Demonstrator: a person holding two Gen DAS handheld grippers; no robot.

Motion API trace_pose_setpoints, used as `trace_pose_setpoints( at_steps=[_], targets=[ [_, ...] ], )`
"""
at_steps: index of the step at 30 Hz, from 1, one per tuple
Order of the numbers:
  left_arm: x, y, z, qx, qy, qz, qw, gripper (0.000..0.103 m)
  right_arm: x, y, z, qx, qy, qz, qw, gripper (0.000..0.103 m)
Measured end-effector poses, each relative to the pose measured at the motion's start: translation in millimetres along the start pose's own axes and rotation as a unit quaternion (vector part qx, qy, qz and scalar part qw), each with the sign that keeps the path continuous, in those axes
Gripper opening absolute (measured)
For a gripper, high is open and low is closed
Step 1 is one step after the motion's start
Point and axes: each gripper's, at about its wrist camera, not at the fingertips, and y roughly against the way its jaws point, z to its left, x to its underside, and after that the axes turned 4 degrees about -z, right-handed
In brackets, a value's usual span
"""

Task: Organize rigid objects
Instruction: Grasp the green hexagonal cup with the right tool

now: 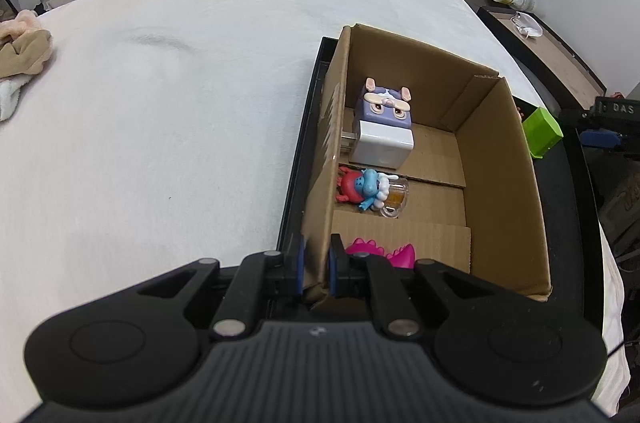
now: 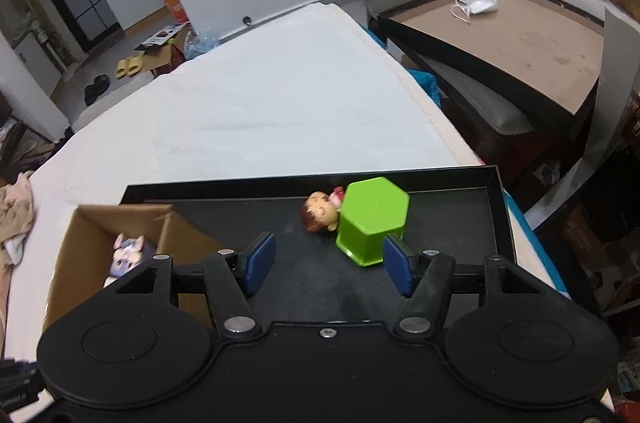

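White cloth bed (image 1: 160, 103), glossy black tray (image 2: 440, 219), corrugated cardboard box (image 1: 500, 183), green hexagonal block (image 2: 372, 219)

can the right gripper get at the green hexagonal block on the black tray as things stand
Probably yes. The right gripper is open, and the green hexagonal block lies just ahead on the black tray. Nothing stands between them; the small doll leans on the block's far side.
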Motion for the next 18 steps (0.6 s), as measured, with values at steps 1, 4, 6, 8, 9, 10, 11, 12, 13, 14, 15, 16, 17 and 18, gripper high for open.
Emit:
trace_pose_setpoints(
  at_steps=[1, 4, 6, 8, 9, 10, 11, 12, 13, 14, 15, 16, 17, 18],
  targets=[
    [-0.3, -0.1, 0.0, 0.000, 0.000, 0.000, 1.0000, 0.011, -2.1, -3.2, -1.7, 0.005, -0.002, 0.002, 1.000, 0.060],
    [-0.7, -0.6, -0.3, -0.002, 0.001, 0.001, 1.0000, 0.011, -9.6, -11.7, -5.9, 0.023, -0.007, 0.005, 1.000, 0.068],
    [-0.7, -0.8, -1.1, -0.003, 0.000, 0.002, 1.0000, 0.011, -14.1, -18.5, -7.7, 0.023, -0.013, 0.010, 1.000, 0.068],
    [-0.5, -1.0, -2.8, -0.006, -0.003, 0.002, 1.0000, 0.011, -17.5, -25.6, -9.3, 0.031, -0.012, 0.017, 0.999, 0.068],
    [-0.5, -1.2, -3.8, -0.007, -0.004, 0.002, 1.0000, 0.011, -19.0, -28.3, -8.9, 0.036, -0.011, 0.018, 0.999, 0.068],
    [-0.5, -1.6, -4.4, -0.008, -0.005, 0.003, 1.0000, 0.011, -20.6, -31.0, -8.9, 0.040, -0.011, 0.019, 0.999, 0.068],
    [-0.6, -1.8, -4.8, -0.009, -0.004, 0.003, 0.9999, 0.011, -22.1, -34.4, -9.1, 0.045, -0.012, 0.022, 0.999, 0.068],
    [-0.9, -1.9, -4.8, -0.010, -0.003, 0.003, 0.9999, 0.011, -23.2, -37.4, -9.5, 0.050, -0.014, 0.025, 0.998, 0.068],
    [-1.2, -2.0, -5.1, -0.011, -0.003, 0.004, 0.9999, 0.011, -24.0, -41.2, -10.8, 0.059, -0.019, 0.029, 0.998, 0.068],
    [-1.3, -2.1, -5.1, -0.012, -0.003, 0.004, 0.9999, 0.011, -24.5, -44.2, -12.9, 0.067, -0.026, 0.032, 0.997, 0.068],
    [-1.4, -2.3, -5.3, -0.013, -0.002, 0.004, 0.9999, 0.011, -24.8, -47.0, -15.7, 0.069, -0.036, 0.033, 0.996, 0.068],
    [-1.4, -2.4, -5.4, -0.013, -0.003, 0.004, 0.9999, 0.011, -23.8, -51.9, -19.2, 0.065, -0.047, 0.038, 0.996, 0.067],
    [-1.5, -2.7, -5.6, -0.014, -0.003, 0.005, 0.9999, 0.011, -22.4, -56.8, -21.3, 0.061, -0.053, 0.048, 0.996, 0.054],
    [-1.5, -2.6, -5.8, -0.013, -0.003, 0.005, 0.9999, 0.011, -20.3, -61.8, -23.9, 0.057, -0.056, 0.062, 0.995, 0.047]
  ],
)
